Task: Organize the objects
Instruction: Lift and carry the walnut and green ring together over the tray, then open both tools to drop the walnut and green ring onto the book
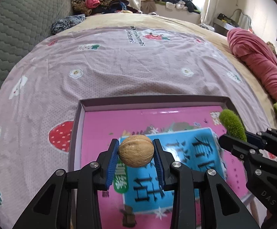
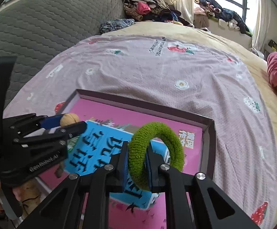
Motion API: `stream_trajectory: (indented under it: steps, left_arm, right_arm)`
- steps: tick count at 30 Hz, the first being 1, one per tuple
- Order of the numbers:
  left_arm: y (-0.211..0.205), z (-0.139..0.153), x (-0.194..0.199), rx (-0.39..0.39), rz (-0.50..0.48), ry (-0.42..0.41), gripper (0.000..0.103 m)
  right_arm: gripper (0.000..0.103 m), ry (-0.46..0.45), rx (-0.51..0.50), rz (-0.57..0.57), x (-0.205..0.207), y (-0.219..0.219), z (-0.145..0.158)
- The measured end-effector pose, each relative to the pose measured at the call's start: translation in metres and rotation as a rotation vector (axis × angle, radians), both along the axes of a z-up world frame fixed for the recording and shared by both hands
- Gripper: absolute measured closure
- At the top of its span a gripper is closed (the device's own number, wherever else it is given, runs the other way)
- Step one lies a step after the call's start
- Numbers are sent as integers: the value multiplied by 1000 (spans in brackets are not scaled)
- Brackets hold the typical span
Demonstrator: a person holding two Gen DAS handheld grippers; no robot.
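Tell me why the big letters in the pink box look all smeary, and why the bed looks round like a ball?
Left wrist view: the letters on the blue panel are streaked by motion blur, while the walnut in the left tool stays sharp. Right wrist view: same smear in the box; the green ring is crisp. Both views: the fisheye lens bends the bed round.

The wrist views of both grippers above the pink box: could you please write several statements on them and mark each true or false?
1. The left gripper clamps a tan wrinkled walnut. True.
2. The right gripper is empty. False: it is shut on a fuzzy green fabric ring.
3. The walnut rests on the box floor. False: it is held in the air over the shallow dark-rimmed cardboard box with a pink printed floor.
4. The box lies on a pink strawberry-print bedsheet. True.
5. The green ring is threaded over both fingers. False: one side is pinched between them.
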State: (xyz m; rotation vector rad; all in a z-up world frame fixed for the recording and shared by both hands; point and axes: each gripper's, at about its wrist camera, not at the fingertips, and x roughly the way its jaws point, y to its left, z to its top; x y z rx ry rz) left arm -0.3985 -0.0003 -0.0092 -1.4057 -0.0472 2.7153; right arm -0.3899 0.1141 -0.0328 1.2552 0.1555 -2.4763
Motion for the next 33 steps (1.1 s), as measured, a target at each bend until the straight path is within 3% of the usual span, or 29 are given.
stream_trajectory:
  steps: [11,21,24,26,30,33]
  left_arm:
    - [2,-30,-35,-34,7,-72,66]
    - [-1,-33,-43,-57,15,-67,65]
    - [-2,-34,-44,-67,21,-72,48]
    - [-3,-34,-45,-61,26,-78,40]
    - [-7,-30,-44,-54,30,-77,38]
    - [-10,-20,-41,-46,36,-61,28]
  right_arm:
    - [87,-71,-4,-28,-40,5,-29]
    - [87,-112,-12,-43,-52,8,-48]
    - [87,-103,-16,-45,-52,8,-46]
    - [83,-101,-25,-45,-53,8,-43]
    - [55,-92,-40,-48,-52,9,-34]
    - [51,-75,-36,-58,-51,11,-27]
